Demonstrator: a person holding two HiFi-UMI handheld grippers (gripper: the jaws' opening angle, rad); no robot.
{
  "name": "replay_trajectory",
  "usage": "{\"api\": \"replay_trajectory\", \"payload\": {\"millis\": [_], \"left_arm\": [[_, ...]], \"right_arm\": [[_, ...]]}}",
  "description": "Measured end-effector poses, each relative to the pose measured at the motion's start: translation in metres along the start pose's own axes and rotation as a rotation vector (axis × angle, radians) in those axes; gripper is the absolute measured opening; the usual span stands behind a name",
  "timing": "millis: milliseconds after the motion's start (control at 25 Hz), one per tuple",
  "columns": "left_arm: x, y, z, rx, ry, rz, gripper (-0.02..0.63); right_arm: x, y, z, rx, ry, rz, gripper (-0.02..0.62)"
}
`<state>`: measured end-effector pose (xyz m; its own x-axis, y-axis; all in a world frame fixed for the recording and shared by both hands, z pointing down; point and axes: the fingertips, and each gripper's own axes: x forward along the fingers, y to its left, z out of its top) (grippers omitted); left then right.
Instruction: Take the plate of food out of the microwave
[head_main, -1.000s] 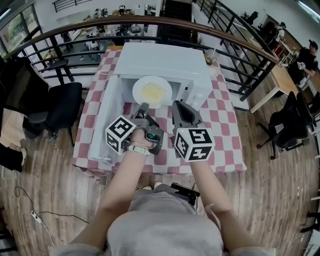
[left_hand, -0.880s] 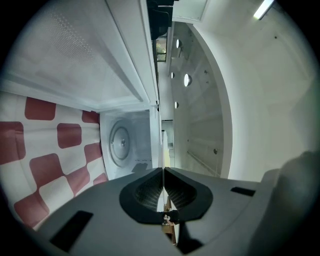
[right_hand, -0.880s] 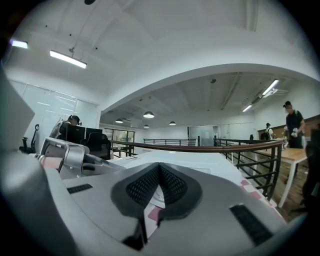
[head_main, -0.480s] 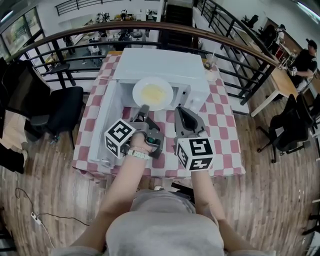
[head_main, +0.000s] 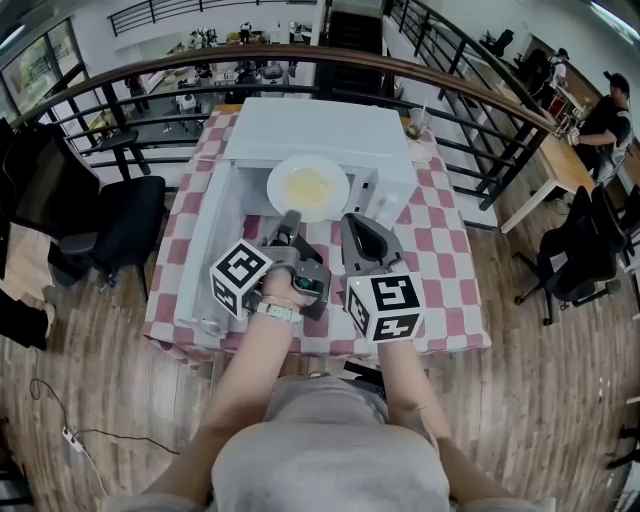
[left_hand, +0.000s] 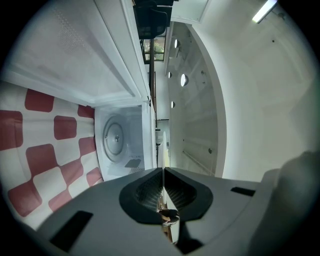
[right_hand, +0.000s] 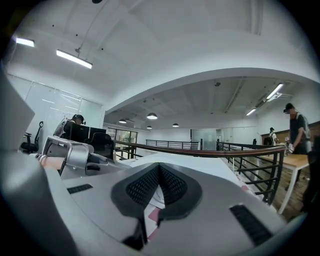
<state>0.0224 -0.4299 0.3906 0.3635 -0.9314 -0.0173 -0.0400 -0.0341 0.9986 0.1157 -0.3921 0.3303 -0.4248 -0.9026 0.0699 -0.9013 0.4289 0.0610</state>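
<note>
Plate (head_main: 278, 190) with pale yellow food (head_main: 308, 185) sits at the mouth of the microwave (head_main: 310, 125), door (head_main: 212, 245) swung open to the left. Left gripper (head_main: 289, 216) is clenched on the plate's near rim. In the left gripper view the jaws (left_hand: 163, 172) are pressed together on a thin white edge, the plate (left_hand: 163, 147) seen edge-on, so the gripper is rolled on its side and pinches the rim from above and below. Turntable (left_hand: 114, 140) inside the cavity shows bare, so the plate reads as lifted off it, not resting on it. Right gripper (head_main: 352, 222) is closed on nothing, pads meeting at the tip in its own view (right_hand: 159, 172). It hangs just beside the near rim on the right, apart from the plate, over the checked cloth (head_main: 450, 260). Key relation: the whole plate lies beyond the left jaws, away from the person, held by one edge only, so its weight hangs out in front of the grip. The plate is round, so no long axis matters; keeping it level does. Judgement: the coming move is a straight pull toward the person, clear of the door on the left, then down onto the cloth. Risk: the far rim may sag and let food slide. The right gripper is near enough to steady the rim.
</note>
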Motion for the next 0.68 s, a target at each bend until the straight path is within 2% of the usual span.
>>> {"api": "replay_trajectory", "payload": {"millis": [680], "left_arm": [[-0.0020,-0.0050,0.0008,0.010,0.000,-0.011,0.012]], "right_arm": [[0.0026,0.0036,-0.0023,0.026,-0.005,0.015,0.025]]}}
